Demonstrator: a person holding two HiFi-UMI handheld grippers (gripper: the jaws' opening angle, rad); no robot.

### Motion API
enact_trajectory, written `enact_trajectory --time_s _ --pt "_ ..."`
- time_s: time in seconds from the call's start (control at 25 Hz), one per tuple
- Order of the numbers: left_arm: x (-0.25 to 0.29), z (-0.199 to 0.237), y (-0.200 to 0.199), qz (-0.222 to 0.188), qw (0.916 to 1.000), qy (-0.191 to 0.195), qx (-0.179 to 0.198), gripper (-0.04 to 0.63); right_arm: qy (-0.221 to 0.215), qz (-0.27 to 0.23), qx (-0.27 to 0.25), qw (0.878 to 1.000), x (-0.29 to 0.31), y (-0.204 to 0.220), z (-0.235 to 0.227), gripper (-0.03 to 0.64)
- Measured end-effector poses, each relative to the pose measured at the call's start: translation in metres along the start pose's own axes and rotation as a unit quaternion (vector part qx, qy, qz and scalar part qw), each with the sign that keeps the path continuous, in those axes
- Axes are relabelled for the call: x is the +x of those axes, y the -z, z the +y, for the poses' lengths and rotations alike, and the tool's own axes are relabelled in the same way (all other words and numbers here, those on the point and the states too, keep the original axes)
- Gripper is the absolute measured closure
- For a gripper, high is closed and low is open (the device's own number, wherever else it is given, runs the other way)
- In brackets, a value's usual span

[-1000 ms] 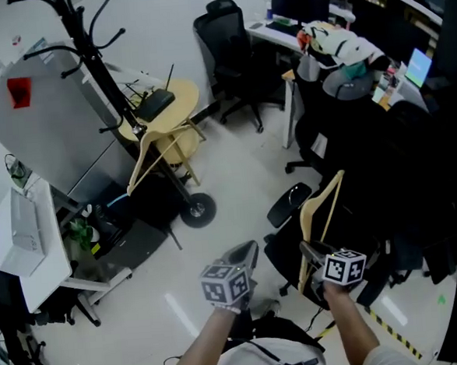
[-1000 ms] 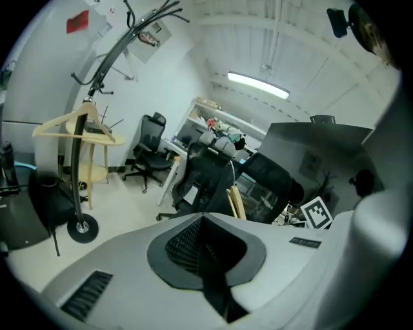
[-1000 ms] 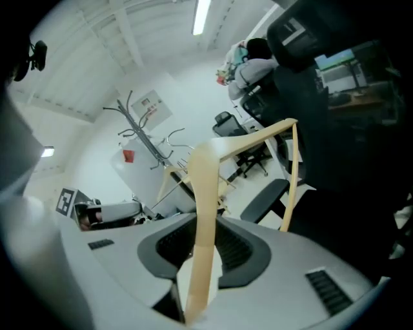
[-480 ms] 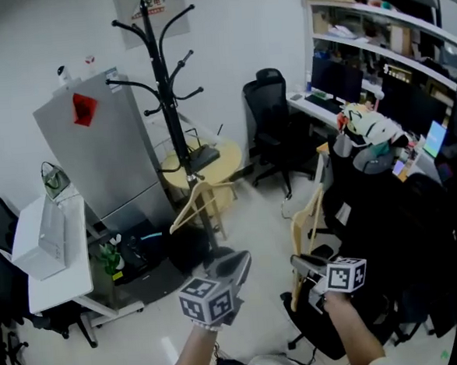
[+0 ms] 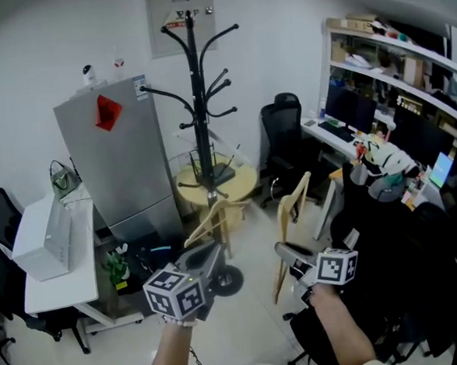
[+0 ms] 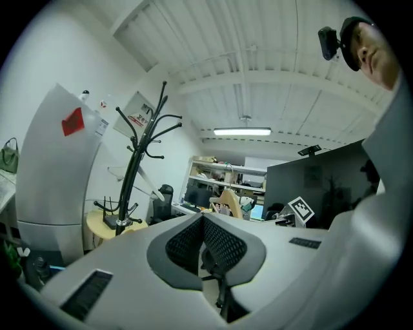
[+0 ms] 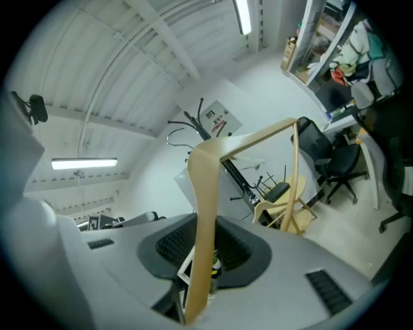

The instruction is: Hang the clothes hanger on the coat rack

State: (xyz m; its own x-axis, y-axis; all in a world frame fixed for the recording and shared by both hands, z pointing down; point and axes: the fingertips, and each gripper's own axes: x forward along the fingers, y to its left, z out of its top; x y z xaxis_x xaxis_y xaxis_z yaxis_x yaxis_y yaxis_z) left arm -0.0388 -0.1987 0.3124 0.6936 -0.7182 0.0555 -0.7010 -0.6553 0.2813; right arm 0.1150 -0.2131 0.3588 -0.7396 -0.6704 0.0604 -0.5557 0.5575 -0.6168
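The black coat rack [image 5: 197, 102] stands in the middle of the room, and a wooden hanger [image 5: 212, 216] hangs low on it. My right gripper [image 5: 282, 250] is shut on the lower end of a second wooden hanger [image 5: 290, 209], held upright to the right of the rack and apart from it. That hanger [image 7: 206, 213] runs up between the right gripper's [image 7: 205, 222] pads, with the rack [image 7: 222, 161] behind it. My left gripper [image 5: 210, 253] is shut and holds nothing, in front of the rack's base. From the left gripper [image 6: 202, 216] the rack [image 6: 132, 174] shows at the left.
A grey cabinet [image 5: 118, 162] stands left of the rack and a round yellow table [image 5: 240, 178] right behind it. A white desk [image 5: 58, 260] is at the left. A black office chair [image 5: 286, 131] and desks with monitors [image 5: 349, 119] fill the right side.
Both grippers have risen, the right one carrying the hanger up with it. The view has tilted up, so the whole coat rack now shows ahead.
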Motion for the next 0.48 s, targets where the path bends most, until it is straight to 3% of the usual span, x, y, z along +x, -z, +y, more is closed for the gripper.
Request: enact_trajectory --time_s 0.2,0.48 --pt "-0.019 0.041 -0.02 -0.007 1.0 -0.006 0.003 0.606 -0.028 -0.005 -0.001 1.0 0.05 -0.009 0.035 0.514" --pt "-0.038 0.087 -0.027 0.007 0.9999 0.014 -0.006 0.606 -0.02 -0.029 -0.006 0.999 0.111 -0.007 0.073 0.514"
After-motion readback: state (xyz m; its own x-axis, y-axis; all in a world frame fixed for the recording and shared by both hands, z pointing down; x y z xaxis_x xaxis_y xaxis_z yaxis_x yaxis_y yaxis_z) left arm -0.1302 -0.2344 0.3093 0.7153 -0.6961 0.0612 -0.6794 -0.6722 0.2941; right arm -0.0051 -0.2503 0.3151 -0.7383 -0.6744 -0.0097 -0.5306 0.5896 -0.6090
